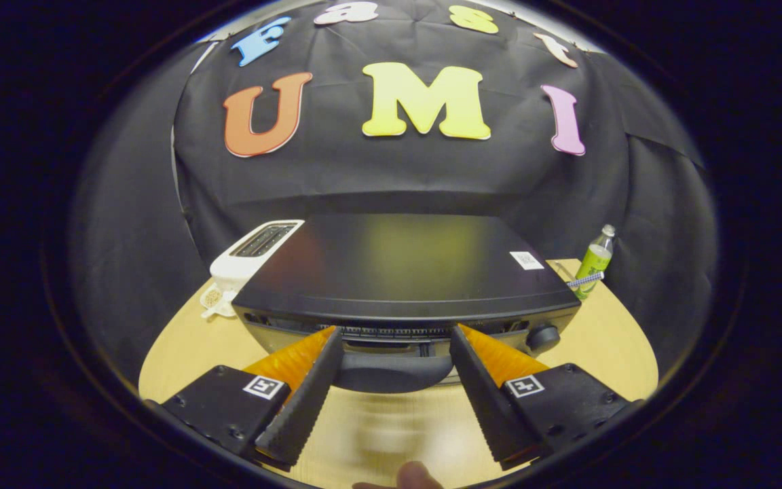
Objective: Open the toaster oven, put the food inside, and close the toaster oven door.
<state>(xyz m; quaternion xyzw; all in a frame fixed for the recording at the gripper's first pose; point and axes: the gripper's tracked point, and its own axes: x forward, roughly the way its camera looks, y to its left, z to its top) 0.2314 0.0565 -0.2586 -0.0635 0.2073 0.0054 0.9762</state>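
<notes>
A black toaster oven (398, 265) stands on the wooden table (608, 353), seen from above its front. Its door looks closed, and the dark curved door handle (394, 372) sits at the front top edge. My gripper (396, 337) is open, its two fingers spread wide with their tips at the oven's front on either side of the handle. The handle lies between the fingers, untouched by either one. A round knob (542, 337) sits at the oven's front right. A blurred pale patch (384, 435) lies on the table below the handle.
A white slot toaster (248, 261) stands to the left of the oven. A green bottle (594, 261) stands at the back right of the table. A fingertip (415, 475) shows below the fingers. The black cloth wall hangs close behind the oven.
</notes>
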